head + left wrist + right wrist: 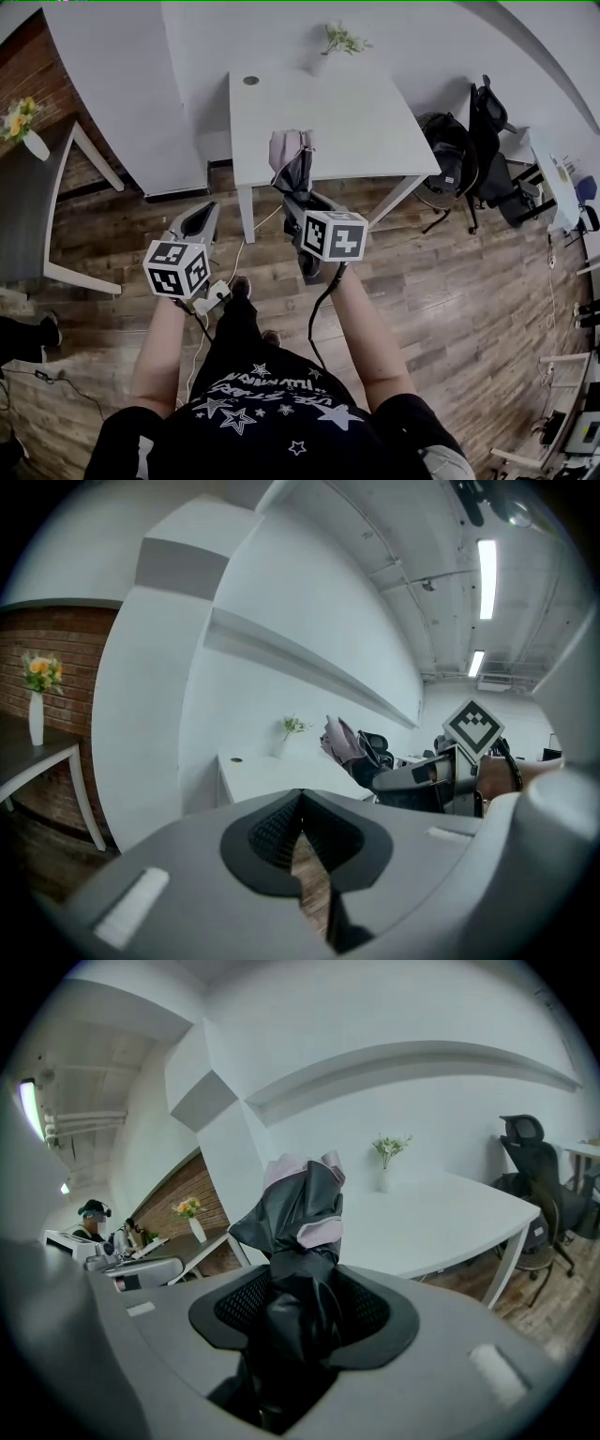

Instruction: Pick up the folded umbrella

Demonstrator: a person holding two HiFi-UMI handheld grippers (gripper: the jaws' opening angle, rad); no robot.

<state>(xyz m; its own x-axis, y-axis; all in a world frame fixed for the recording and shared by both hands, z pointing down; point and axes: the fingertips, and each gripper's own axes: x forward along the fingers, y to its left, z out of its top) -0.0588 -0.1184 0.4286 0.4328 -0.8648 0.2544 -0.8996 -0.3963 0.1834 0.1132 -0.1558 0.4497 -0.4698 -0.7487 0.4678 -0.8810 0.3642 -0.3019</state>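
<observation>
Crumpled black-and-pink fabric umbrella (300, 1206), clamped in right hand-held gripper (300, 1321), white table (441, 1227)

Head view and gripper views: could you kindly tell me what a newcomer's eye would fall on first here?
The folded umbrella, dark with a pale pink lining, stands clamped in the right tongs, in front of the white table. The left tongs are shut and empty, held at the person's left above the wooden floor.
</observation>
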